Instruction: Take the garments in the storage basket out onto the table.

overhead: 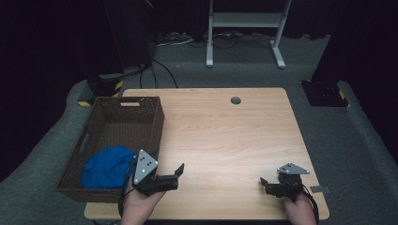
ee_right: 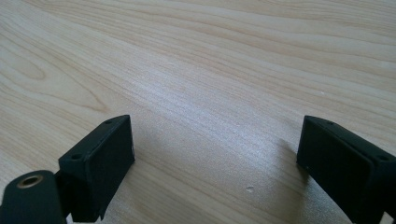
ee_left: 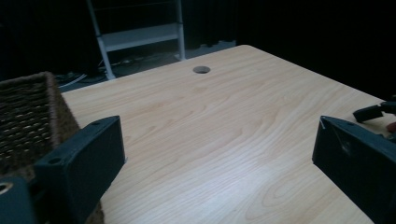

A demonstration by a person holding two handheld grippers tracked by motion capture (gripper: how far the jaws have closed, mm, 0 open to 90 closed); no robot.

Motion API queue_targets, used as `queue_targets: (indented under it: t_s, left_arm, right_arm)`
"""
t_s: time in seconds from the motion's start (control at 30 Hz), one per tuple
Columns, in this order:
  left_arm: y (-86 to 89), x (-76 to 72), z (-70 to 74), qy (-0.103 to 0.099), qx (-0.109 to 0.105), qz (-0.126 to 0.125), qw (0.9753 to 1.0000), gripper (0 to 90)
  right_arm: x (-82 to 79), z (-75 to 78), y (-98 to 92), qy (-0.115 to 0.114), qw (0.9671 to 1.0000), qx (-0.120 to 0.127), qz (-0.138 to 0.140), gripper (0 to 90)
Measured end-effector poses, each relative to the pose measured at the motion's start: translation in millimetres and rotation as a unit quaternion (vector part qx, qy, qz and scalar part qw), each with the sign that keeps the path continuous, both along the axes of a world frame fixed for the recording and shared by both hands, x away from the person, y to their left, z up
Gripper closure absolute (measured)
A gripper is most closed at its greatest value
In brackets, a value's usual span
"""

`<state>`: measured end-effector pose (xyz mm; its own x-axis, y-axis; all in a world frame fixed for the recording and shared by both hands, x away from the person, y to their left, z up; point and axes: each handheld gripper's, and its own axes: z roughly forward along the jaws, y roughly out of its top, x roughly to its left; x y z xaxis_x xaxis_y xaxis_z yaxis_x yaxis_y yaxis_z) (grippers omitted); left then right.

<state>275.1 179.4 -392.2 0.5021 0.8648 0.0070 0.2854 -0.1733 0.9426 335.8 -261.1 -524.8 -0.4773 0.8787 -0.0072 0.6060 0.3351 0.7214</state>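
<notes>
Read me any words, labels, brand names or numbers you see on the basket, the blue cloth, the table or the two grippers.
No readable text anywhere.
Basket: plain weave, no label.
Blue cloth: no tag or print visible.
Table: bare wood grain.
Left gripper and right gripper: their grey plates carry small dots, no lettering that can be made out.

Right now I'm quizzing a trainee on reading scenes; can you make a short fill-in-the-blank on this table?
1. The blue cloth lies inside the brown ____.
2. The basket stands at the table's ____ edge.
3. Both the left gripper and the right gripper have their jaws ____.

Missing words: basket; left; open
</notes>
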Motion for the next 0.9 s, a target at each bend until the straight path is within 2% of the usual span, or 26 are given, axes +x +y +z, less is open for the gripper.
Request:
queue_targets:
  t_s: [0.03, 0.27, 0.63, 0.83, 0.87, 0.9]
  left_arm:
    - [5.8, 0.3, 0.1, 0.001, 0.0, 0.01, 0.9999, 3.0]
    - [25.8, 0.6, -0.2, 0.004, 0.007, 0.04, 0.9992, 4.0]
    - [46.3, 0.0, -1.1, 0.008, 0.006, 0.063, 0.9979, 5.1]
    - [53.2, 3.0, 0.2, 0.022, 0.004, 0.07, 0.9973, 5.8]
    - [54.2, 4.1, 0.6, 0.027, 0.007, 0.073, 0.997, 5.8]
    - [57.0, 6.7, 2.1, 0.037, 0.027, 0.078, 0.9959, 6.0]
  right_arm:
    - [0.0, 0.0, 0.0, 0.0, 1.0, 0.0, 0.0, 10.8]
    - [0.0, 0.0, 0.0, 0.0, 1.0, 0.0, 0.0, 10.8]
    - [0.0, 0.0, -0.1, 0.0, 1.0, 0.0, 0.0, 10.8]
    - [0.0, 0.0, -0.1, 0.0, 1.0, 0.0, 0.0, 10.7]
    - [0.0, 0.0, -0.1, 0.0, 1.0, 0.0, 0.0, 10.7]
    - [0.1, 0.0, -0.1, 0.0, 1.0, 0.0, 0.001, 10.8]
